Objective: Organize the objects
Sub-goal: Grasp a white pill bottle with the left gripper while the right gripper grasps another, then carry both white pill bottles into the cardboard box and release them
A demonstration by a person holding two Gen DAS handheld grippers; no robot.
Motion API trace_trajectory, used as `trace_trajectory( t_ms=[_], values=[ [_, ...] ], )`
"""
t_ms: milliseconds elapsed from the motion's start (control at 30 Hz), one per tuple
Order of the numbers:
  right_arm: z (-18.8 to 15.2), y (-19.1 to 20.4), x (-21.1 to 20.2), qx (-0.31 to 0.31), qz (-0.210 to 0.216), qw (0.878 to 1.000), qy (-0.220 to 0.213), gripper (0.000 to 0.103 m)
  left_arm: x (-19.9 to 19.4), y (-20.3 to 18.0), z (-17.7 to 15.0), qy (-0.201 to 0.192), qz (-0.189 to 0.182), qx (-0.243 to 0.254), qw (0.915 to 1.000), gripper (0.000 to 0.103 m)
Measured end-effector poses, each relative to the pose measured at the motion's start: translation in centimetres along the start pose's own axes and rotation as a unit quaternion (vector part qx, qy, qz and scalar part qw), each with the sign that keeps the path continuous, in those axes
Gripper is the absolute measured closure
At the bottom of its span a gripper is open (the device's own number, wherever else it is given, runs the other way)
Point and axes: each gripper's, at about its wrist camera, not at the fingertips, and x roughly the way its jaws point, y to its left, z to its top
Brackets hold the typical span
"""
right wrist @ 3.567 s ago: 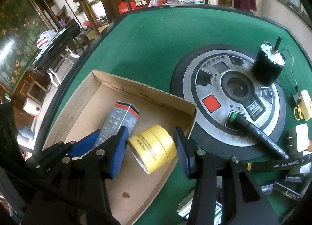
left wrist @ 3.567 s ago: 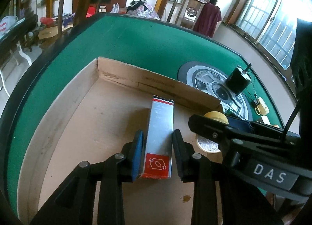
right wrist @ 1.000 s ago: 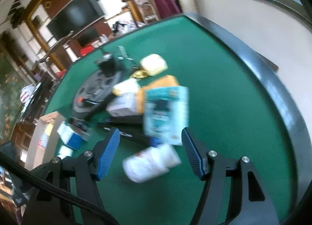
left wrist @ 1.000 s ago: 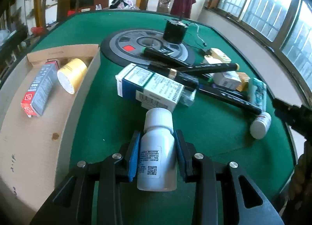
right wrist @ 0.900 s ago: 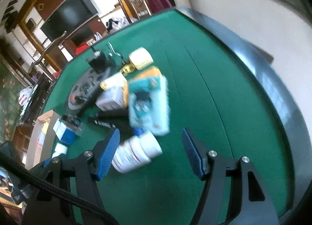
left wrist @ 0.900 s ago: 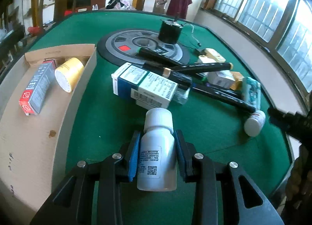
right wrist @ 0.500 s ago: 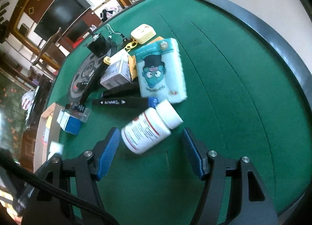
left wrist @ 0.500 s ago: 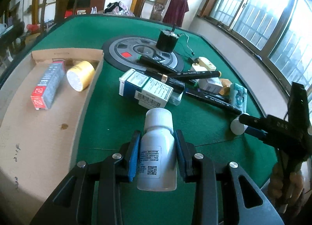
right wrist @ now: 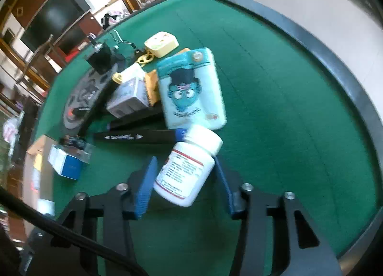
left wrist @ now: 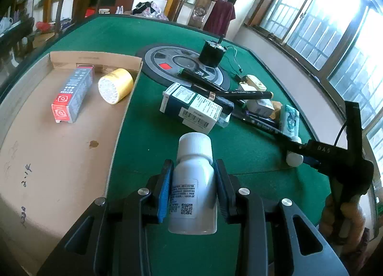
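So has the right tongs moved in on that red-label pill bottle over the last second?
Yes. The right tongs have closed in toward the pill bottle, which now lies between the blue pads, nearer than the cartoon packet beyond it.

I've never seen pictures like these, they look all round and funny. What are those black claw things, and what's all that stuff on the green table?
Those black claws are hand-held grippers. A person holds one in each hand, and each carries a tiny camera looking out along its two fingers, so the picture bends like a fishbowl.

One picture is from the left hand-held gripper. It is squeezing a plain white pill bottle.

The other is from the right hand-held gripper. A red-striped pill bottle lies between its open fingers, which do not look closed on it yet.

On the green table lie black marker pens, a tissue pack with a cartoon face and small boxes. The cardboard tray already holds a grey-and-red box and a yellow tape roll.
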Motion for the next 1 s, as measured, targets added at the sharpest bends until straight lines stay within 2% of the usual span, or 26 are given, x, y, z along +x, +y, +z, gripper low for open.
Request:
trace_trajectory(
  t_ms=[33,67,367,667,1000],
  values=[
    [-0.2,-0.1,-0.1,0.0,0.005,1.0,0.001,0.062,-0.2,0.1,0.0,-0.002,-0.002,-0.001,1.0,0.073],
    [-0.3,-0.3,-0.3,-0.002,0.012,1.0,0.003,0.07,-0.6,0.3,0.0,-0.006,-0.002,-0.002,1.0,0.073],
    [-1.6,0.2,-1.8,-0.017,0.048,0.999,0.006,0.07,-3.4,3.1,0.0,-0.031,0.005,-0.031,0.999,0.073],
    [-2.7,1.3,-3.8,-0.022,0.09,0.996,0.006,0.07,-5.3,6.0,-0.8,-0.039,0.013,-0.064,0.9971,0.073],
    [-2.8,5.2,-6.1,-0.065,0.13,0.989,-0.004,0.07,-9.8,10.2,0.5,-0.085,0.044,-0.087,0.9916,0.073]
  ],
)
